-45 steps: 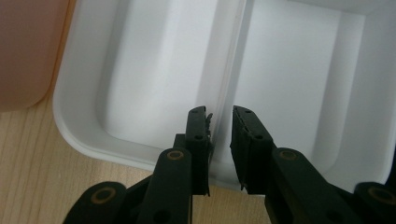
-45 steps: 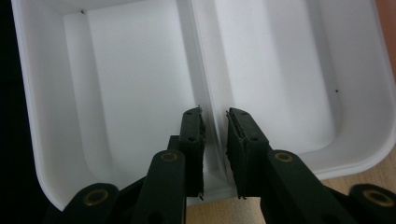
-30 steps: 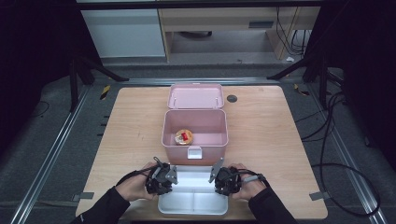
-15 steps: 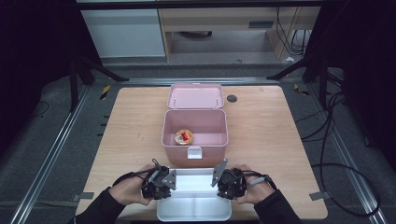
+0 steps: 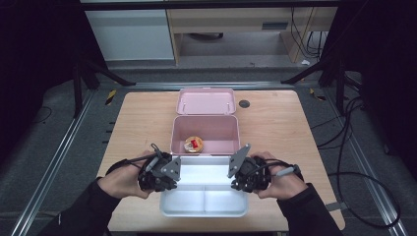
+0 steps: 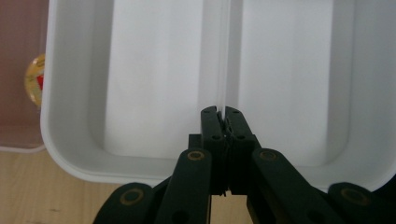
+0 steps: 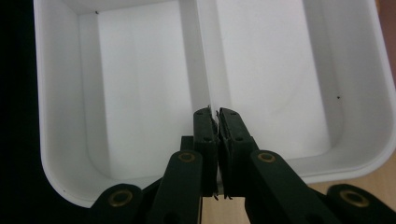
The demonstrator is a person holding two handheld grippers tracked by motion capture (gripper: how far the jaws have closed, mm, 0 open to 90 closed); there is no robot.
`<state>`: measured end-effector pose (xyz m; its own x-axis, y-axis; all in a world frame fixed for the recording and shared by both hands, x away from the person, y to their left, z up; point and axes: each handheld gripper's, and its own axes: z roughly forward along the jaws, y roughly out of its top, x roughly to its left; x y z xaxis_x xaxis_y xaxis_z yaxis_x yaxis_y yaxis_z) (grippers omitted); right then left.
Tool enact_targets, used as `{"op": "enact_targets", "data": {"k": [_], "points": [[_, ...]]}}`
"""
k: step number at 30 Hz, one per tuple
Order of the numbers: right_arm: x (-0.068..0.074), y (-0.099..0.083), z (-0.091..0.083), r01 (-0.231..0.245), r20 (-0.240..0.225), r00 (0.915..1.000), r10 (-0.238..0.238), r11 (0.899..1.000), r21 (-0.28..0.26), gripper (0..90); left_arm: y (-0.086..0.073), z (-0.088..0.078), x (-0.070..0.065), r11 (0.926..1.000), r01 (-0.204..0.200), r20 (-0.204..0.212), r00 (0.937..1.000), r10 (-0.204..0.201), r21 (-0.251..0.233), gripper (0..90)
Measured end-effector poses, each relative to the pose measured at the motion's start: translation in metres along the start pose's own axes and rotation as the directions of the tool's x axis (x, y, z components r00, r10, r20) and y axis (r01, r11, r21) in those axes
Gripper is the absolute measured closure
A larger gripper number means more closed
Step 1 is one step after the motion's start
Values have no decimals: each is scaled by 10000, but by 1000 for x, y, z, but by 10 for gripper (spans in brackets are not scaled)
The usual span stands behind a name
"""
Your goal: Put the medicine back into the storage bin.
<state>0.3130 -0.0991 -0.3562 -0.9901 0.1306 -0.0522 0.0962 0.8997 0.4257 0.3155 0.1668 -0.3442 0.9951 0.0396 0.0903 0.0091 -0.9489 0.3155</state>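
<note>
A white two-compartment tray (image 5: 204, 201) is held at the near edge of the table, just in front of an open pink box (image 5: 216, 130). My left gripper (image 5: 170, 178) is shut on the tray's left side where the middle divider meets the wall, and my right gripper (image 5: 237, 178) is shut on the same divider at the right side. In the left gripper view the jaws (image 6: 222, 114) pinch the thin divider of the tray (image 6: 154, 70). The right gripper (image 7: 214, 114) pinches the tray (image 7: 140, 70) likewise. A small round yellow and red item (image 5: 193, 144) lies in the box.
The box's pink lid (image 5: 205, 102) lies flat behind it. A small black disc (image 5: 244, 103) sits on the wooden table (image 5: 275, 128) to the right of the lid. Dark stands and cables surround the table.
Both grippers and the tray first slid slightly toward the person, then moved away toward the pink box. Both stay shut on the tray.
</note>
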Motion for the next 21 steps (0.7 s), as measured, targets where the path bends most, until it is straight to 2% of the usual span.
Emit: {"op": "enact_targets", "data": {"k": [1, 4, 5, 7, 8, 9, 10, 12, 13, 14, 16, 17, 18, 20, 21], "points": [[0, 0, 0, 0, 0, 10000, 0, 10000, 0, 865, 0, 0, 0, 10000, 0, 0, 10000, 0, 0, 882], [-18, 7, -13, 41, 137, 9999, -39, 9998, -198, 861, 4, -12, 16, 10000, 29, -147, 9999, -30, -37, 884], [-18, 7, -13, 41, 137, 9999, -39, 9998, -198, 861, 4, -12, 16, 10000, 29, -147, 9999, -30, -37, 884], [-28, 11, -17, 89, 200, 9998, -85, 9997, -237, 861, 5, -17, 26, 10000, 28, -192, 9998, -29, -37, 884], [-37, 14, -20, 162, 238, 9996, -155, 9994, -291, 862, 5, -20, 37, 9999, 100, -184, 9998, -101, -32, 882], [-37, 14, -20, 162, 238, 9996, -155, 9994, -291, 862, 5, -20, 37, 9999, 100, -184, 9998, -101, -32, 882], [-46, 17, -22, 198, 294, 9994, -188, 9992, -336, 862, 5, -22, 46, 9999, 119, -216, 9997, -120, -54, 882], [-57, 20, -24, 212, 311, 9993, -200, 9991, -368, 861, 5, -23, 57, 9998, 165, -218, 9996, -167, -85, 882], [-57, 20, -24, 212, 311, 9993, -200, 9991, -368, 861, 5, -23, 57, 9998, 165, -218, 9996, -167, -85, 883], [-68, 22, -24, 213, 284, 9994, -201, 9988, -432, 861, 4, -24, 67, 9997, 241, -225, 9995, -243, -93, 882], [-78, 24, -24, 243, 297, 9993, -230, 9987, -455, 860, 4, -25, 77, 9996, 263, -233, 9994, -265, -111, 882], [-83, 25, -24, 249, 309, 9992, -234, 9986, -476, 859, 4, -25, 77, 9996, 263, -233, 9994, -265, -111, 882], [-88, 26, -23, 244, 312, 9992, -229, 9985, -485, 859, 3, -25, 88, 9995, 267, -226, 9994, -270, -139, 882], [-98, 28, -23, 222, 351, 9992, -205, 9986, -474, 858, 3, -25, 99, 9995, 292, -222, 9993, -294, -127, 882], [-104, 29, -22, 254, 388, 9990, -235, 9985, -494, 858, 3, -25, 99, 9995, 292, -222, 9993, -294, -127, 882]]}}
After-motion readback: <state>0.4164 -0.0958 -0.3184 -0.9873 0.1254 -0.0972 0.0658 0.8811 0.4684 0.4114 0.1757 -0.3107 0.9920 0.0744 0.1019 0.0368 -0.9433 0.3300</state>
